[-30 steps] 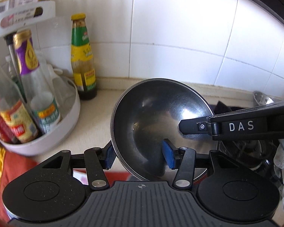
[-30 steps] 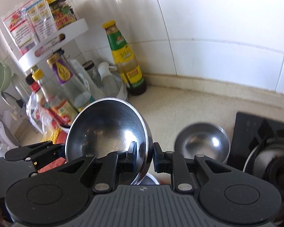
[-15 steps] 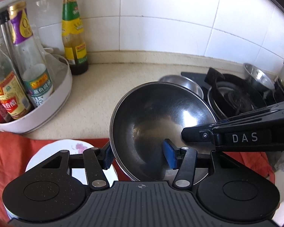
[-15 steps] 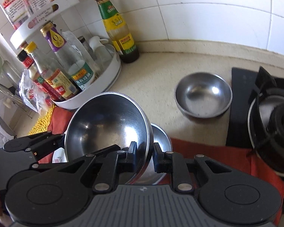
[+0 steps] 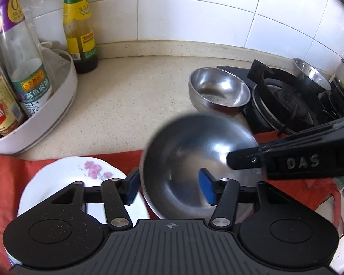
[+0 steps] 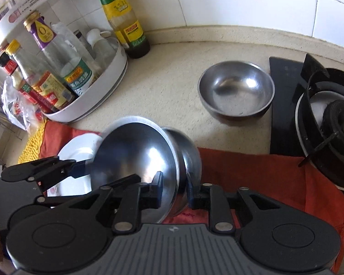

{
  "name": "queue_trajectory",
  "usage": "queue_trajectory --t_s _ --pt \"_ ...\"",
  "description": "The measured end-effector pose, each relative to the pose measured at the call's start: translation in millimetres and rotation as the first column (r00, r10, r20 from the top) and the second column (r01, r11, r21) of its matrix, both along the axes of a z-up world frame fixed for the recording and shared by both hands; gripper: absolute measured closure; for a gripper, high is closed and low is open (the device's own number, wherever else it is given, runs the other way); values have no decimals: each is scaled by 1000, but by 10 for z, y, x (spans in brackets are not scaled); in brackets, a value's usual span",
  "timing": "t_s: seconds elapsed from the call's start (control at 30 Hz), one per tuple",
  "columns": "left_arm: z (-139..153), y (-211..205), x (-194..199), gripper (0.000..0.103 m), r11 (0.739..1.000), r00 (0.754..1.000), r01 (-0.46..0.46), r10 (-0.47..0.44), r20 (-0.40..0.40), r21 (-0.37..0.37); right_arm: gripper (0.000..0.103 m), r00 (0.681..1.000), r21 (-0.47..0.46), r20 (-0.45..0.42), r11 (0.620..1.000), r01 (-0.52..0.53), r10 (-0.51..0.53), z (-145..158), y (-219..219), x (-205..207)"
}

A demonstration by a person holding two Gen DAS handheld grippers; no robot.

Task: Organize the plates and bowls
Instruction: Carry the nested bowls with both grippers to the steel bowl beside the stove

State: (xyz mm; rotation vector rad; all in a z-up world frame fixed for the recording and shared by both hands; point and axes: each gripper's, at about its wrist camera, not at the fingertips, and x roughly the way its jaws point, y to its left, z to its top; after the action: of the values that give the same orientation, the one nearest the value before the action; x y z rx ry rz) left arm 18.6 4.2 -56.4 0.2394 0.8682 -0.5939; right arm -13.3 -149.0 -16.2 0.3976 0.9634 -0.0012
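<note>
A steel bowl [image 5: 195,151], tilted and motion-blurred, has its rim between the fingers of both grippers. My left gripper [image 5: 169,189] straddles the near rim; its jaws are opening and the blue pads [image 5: 207,189] stand off the wall. In the right wrist view my right gripper [image 6: 174,190] straddles the same bowl [image 6: 135,155]; its jaws are opening too. A second steel bowl [image 6: 190,151] sits right behind it on the red cloth [image 6: 263,171]. A white flowered plate [image 5: 80,174] lies to the left. The right gripper [image 5: 238,160] reaches in from the right, the left gripper [image 6: 75,171] from the left.
Another steel bowl [image 5: 220,89] stands on the beige counter beside the gas stove [image 5: 286,105], with a small steel bowl [image 5: 312,73] behind the burner. A white rack of bottles [image 5: 57,105] and a tall sauce bottle [image 5: 80,34] stand at the left against the tiled wall.
Both grippers sank and tipped down over the red cloth with the bowl. Their jaws widened, the left one more, and the bowl now shows blurred against them.
</note>
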Motion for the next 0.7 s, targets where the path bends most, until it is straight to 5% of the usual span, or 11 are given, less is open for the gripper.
queue_trajectory --t_s 0.07,0.33,0.7 --pt "34 28 5 20 1000 1000 -8 8 23 3 71 1000 -15 13 1000 13 -13 31 -31 -16" --pt "142 13 69 10 999 996 -30 26 90 40 60 997 -11 48 998 63 -62 96 -270 -48" --pt "271 -245 315 5 999 991 -11 6 131 41 57 988 42 46 989 145 -146 -9 -767 37"
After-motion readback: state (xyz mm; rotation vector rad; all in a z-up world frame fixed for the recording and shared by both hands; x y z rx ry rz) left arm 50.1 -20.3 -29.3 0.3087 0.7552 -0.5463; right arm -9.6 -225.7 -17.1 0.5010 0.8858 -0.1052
